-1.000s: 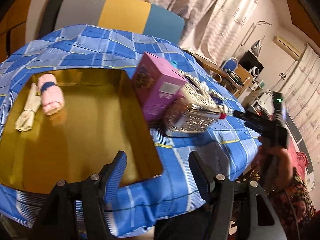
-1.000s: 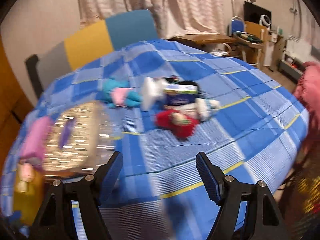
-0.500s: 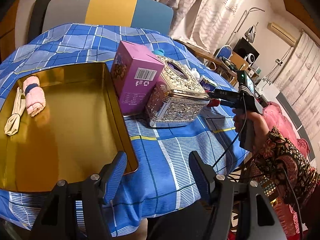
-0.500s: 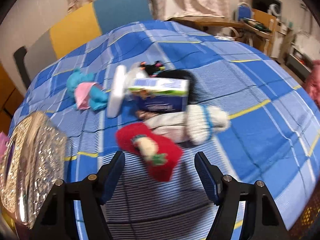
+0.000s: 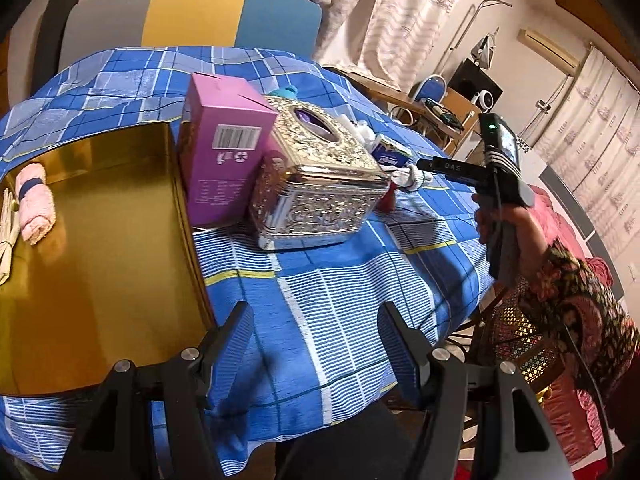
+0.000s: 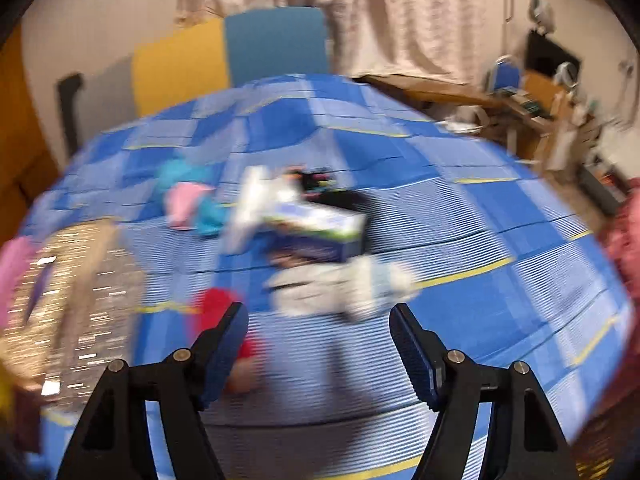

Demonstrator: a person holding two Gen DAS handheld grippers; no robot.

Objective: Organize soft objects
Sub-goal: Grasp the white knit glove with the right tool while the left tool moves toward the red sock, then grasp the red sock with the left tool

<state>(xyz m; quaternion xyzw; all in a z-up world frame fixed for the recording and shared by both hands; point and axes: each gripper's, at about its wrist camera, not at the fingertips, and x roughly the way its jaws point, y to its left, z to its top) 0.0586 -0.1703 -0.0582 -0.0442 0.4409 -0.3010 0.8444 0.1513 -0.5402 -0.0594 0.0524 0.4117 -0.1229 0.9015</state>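
white sock (image 6: 340, 288) lies on the worktop (image 6: 500, 216) just beyond the right claw (image 6: 318, 350), red sock (image 6: 216, 308) by its left finger. both look light & floppy, so pinch mid-body. right claw released, empty; left claw (image 5: 316, 344) too, near gold tray (image 5: 100, 280).

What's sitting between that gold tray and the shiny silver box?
A purple carton stands upright between the gold tray and the silver box, close against both. The left wrist view shows it; the right wrist view is too blurred.
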